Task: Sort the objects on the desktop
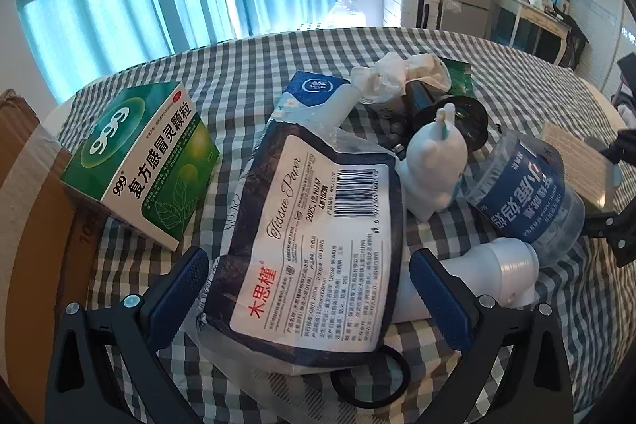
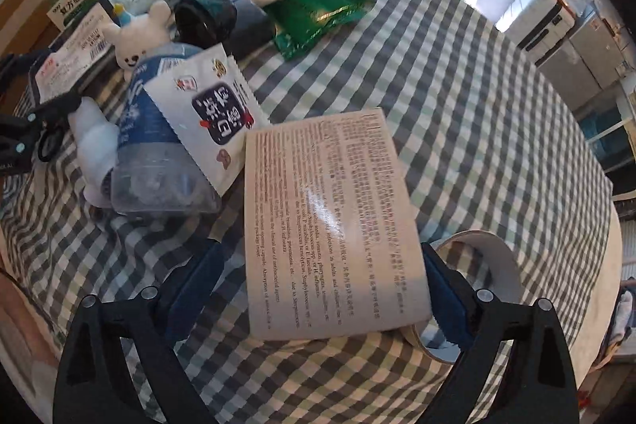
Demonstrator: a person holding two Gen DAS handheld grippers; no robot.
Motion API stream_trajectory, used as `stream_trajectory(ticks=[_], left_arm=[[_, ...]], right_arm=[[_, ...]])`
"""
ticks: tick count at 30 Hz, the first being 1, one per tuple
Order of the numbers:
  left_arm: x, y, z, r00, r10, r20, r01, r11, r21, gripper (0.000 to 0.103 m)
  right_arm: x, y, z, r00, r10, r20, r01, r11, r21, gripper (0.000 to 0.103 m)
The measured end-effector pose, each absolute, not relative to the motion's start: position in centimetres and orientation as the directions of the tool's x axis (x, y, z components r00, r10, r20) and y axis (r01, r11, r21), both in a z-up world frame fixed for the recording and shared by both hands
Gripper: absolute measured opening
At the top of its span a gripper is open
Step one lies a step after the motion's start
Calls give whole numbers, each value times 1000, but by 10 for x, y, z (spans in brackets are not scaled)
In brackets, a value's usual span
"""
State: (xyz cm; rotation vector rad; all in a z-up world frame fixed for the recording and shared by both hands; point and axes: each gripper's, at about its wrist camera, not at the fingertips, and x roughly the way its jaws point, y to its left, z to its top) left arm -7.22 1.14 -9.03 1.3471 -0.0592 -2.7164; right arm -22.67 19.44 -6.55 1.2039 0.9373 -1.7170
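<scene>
1. Left gripper [image 1: 310, 289] is tilting down over the checked tablecloth [image 1: 254, 66] with its blue pads spread wide; a tissue paper pack [image 1: 314, 237] is lying between them, and neither pad seems to be pressing on it.
2. Right gripper [image 2: 318, 289] is pointing more steeply down, its jaws likewise wide apart either side of a printed leaflet box [image 2: 330, 221]; whether the pads are touching it I cannot tell.
3. Only the left view is showing a black ring [image 1: 369, 380] peeking out from under the tissue pack's near end, and a white bottle [image 1: 501, 273] lying just beside the right-hand pad.
4. Only the right view is showing a roll of tape [image 2: 477, 265] partly under the box, and a white snack sachet [image 2: 214, 114] leaning on a water bottle [image 2: 159, 177].
5. Further out, both views are catching a white bear figure [image 1: 433, 165] beside that water bottle, a black cylinder behind it, and crumpled white cloth [image 1: 397, 74].
6. Farthest, a green medicine box [image 1: 143, 161] is sitting tilted at the left edge, resting against a cardboard carton [image 1: 24, 153]; the right view alone is showing a green foil packet [image 2: 318, 10] in full.
</scene>
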Motion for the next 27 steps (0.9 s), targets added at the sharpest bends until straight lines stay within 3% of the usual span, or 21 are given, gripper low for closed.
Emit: stream_trajectory(ticks=[5,8,9,14,17,27], left_arm=[[-79,3,-94,-577,-89,-812,99,-994,39,101],[-82,0,-95,-552,-58,-832,72,-997,22,77],[-82,0,-95,-545,-66,-836,71,-997,32,69],[-81,6,-97,-530,-60,-846,30,-998,52,43],[-79,8,-92,-526,-59,-849,23,-998,55,38],[-64,-10,-57,-572,-83,-816,97,-995,34,37]], right_arm=[[-224,187,-82,-177,-151,-972,926,-360,-113,95],[-222,185,-86,-183,-133,-974,925,-358,-125,86],[-223,186,-84,-185,-143,-972,920,-372,-120,74],[-218,192,-80,-225,-142,-964,910,-383,-156,74],[-215,199,-67,-265,-165,-950,896,-407,-179,74],[-213,220,-14,-308,-248,-918,848,-510,-147,74]])
